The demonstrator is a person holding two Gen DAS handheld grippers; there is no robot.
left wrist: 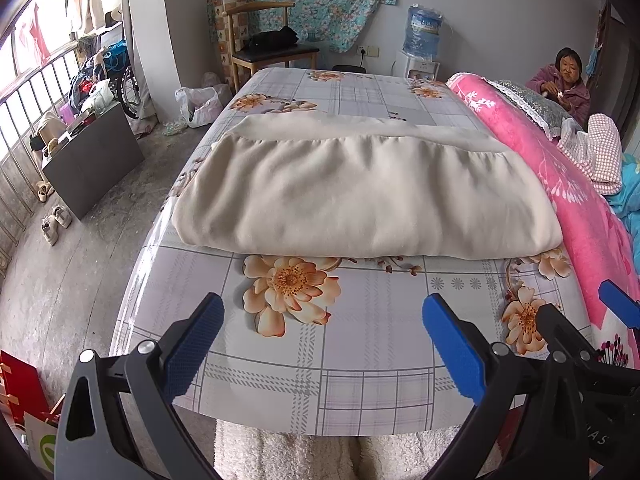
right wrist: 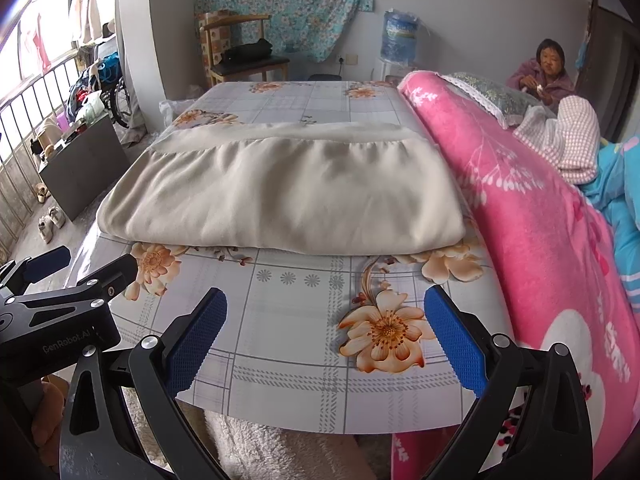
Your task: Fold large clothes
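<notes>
A cream garment (left wrist: 360, 196) (right wrist: 280, 192) lies folded into a thick rectangle on the floral-checked tabletop (left wrist: 360, 344) (right wrist: 288, 344), its gathered band along the far side. My left gripper (left wrist: 322, 344) hovers open over the table's near edge, well short of the garment, nothing between its blue pads. My right gripper (right wrist: 326, 336) is open too, beside the left one and equally short of the fold. The right gripper's fingertip (left wrist: 618, 300) shows at the left view's right edge; the left gripper's fingers (right wrist: 48, 264) show at the right view's left edge.
A pink blanket (left wrist: 560, 184) (right wrist: 540, 216) is heaped along the table's right side, with a checked cloth (right wrist: 568, 140) on top. A person (left wrist: 564, 84) sits at the far right. A wooden chair (left wrist: 264, 48), water dispenser (left wrist: 420, 40) and dark box (left wrist: 92, 160) stand on the floor.
</notes>
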